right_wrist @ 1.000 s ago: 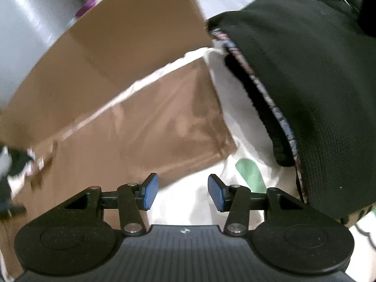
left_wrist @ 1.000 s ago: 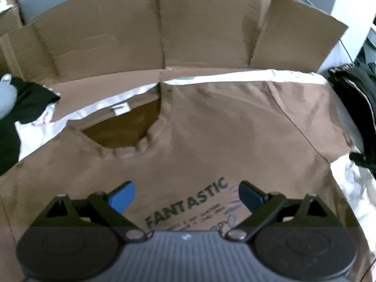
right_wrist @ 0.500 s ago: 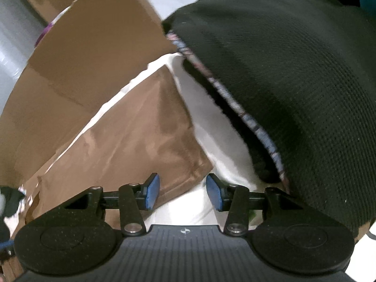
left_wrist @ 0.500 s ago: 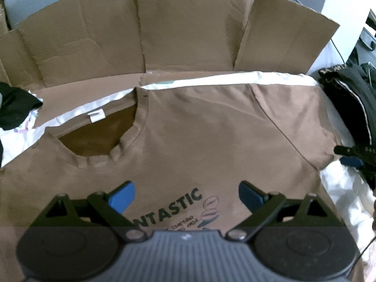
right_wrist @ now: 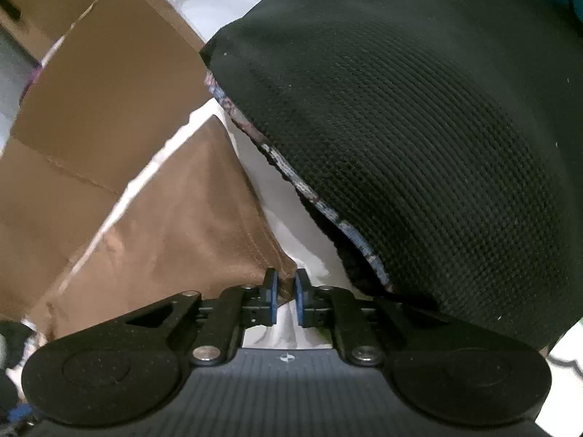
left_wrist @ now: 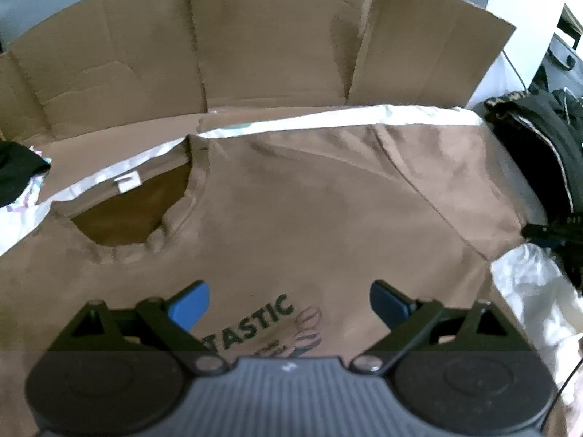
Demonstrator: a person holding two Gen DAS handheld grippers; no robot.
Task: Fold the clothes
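Observation:
A brown T-shirt (left_wrist: 309, 218) with a dark "FANTASTIC" print lies flat, front up, on a white sheet (left_wrist: 528, 291). My left gripper (left_wrist: 289, 302) hovers open over the chest print with nothing between its fingers. In the right wrist view the shirt's sleeve (right_wrist: 189, 225) runs down to a hemmed corner. My right gripper (right_wrist: 286, 291) is closing, its blue pads pinching that corner. The right gripper's dark tip (left_wrist: 546, 231) also shows at the sleeve edge in the left wrist view.
Flattened cardboard (left_wrist: 255, 43) stands as a wall behind the shirt, also seen as cardboard (right_wrist: 102, 83) on the left. A bulky black knit garment (right_wrist: 419, 145) lies right beside the sleeve; black clothes (left_wrist: 539, 134) pile at the right. More dark cloth (left_wrist: 18, 174) sits far left.
The right gripper's jaws have gone from wide apart to nearly together on the sleeve corner, and it rolled and sank closer. The left gripper drifted slightly across the shirt, still open.

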